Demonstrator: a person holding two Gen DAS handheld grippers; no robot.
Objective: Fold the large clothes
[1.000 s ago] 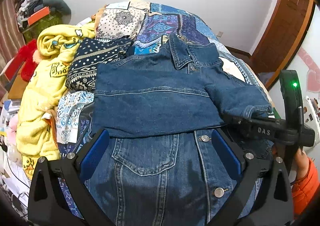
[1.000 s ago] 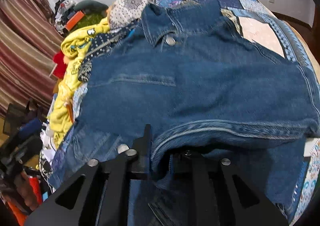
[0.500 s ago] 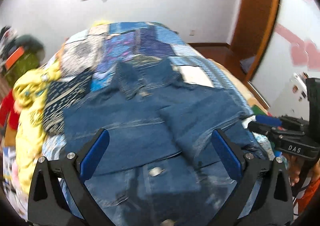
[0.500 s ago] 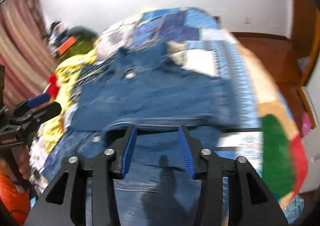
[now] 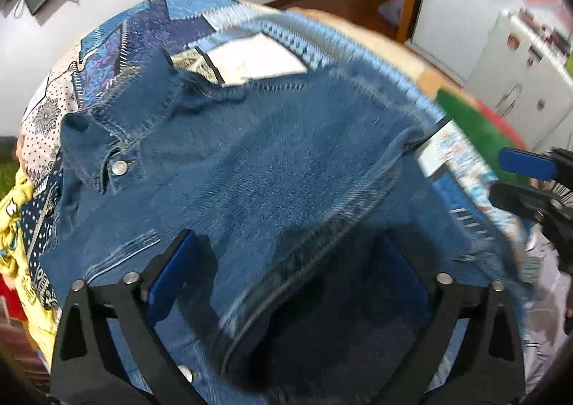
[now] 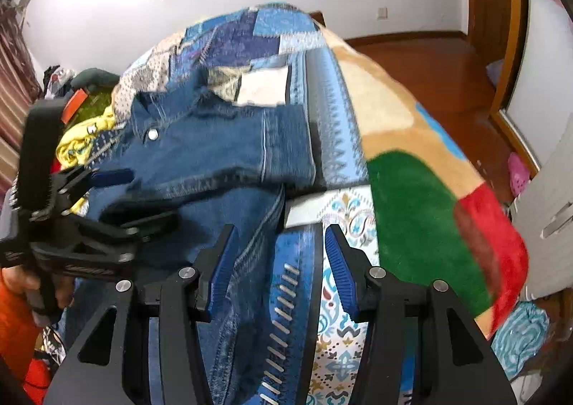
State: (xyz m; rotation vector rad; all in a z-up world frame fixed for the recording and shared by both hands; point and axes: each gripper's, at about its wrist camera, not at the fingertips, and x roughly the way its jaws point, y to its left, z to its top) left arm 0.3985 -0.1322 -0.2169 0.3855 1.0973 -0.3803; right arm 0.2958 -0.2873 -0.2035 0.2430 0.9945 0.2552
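A denim jacket [image 5: 272, 168] lies half-folded near the quilt's [image 6: 422, 197] right edge, both grippers, left [image 5: 286, 283] and right [image 6: 279, 268], spread wide above it, holding nothing.

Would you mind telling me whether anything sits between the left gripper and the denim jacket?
Nothing visible does. The left gripper is open right over the jacket, whose folded sleeve lies between its fingers. The right gripper is open off to the side, over the quilt.
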